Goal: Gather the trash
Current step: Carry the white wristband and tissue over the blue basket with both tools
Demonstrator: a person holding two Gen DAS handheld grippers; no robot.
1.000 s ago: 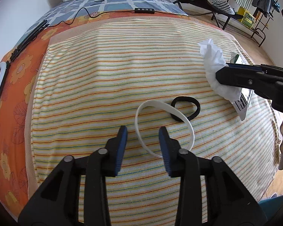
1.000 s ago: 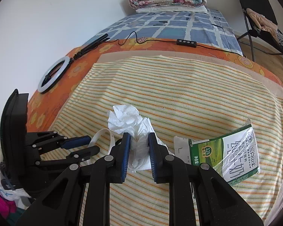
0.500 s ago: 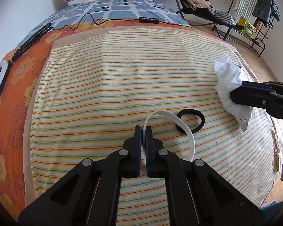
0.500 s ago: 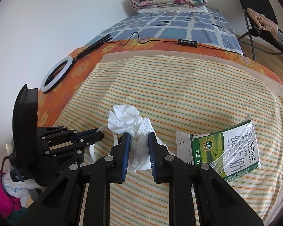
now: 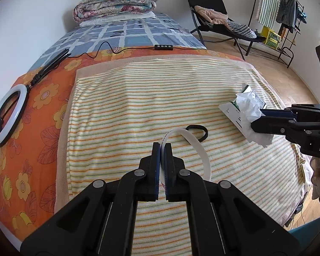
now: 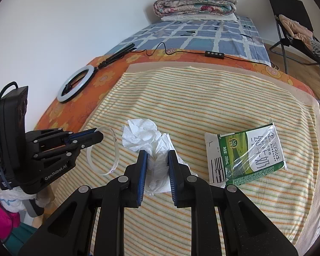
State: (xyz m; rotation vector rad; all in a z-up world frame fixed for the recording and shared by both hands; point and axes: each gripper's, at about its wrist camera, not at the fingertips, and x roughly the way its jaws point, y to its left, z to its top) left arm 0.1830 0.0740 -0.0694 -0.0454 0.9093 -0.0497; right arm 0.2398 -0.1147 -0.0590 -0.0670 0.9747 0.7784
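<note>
My left gripper is shut on a white plastic ring strip and holds it lifted above the striped towel; the ring also shows in the right wrist view. My right gripper is shut on a crumpled white tissue, held above the towel; the tissue also shows in the left wrist view. A green and white milk carton lies flat on the towel to the right. A black hair band lies on the towel just beyond the ring.
An orange flowered sheet lies under the towel. A white ring light with tripod and cable lies at the left. Folded quilts sit at the bed's far end. A black chair and a clothes rack stand at the right.
My left gripper closed on the white ring strip and lifted it off the towel. My right gripper has kept hold of the tissue and has risen a little.
</note>
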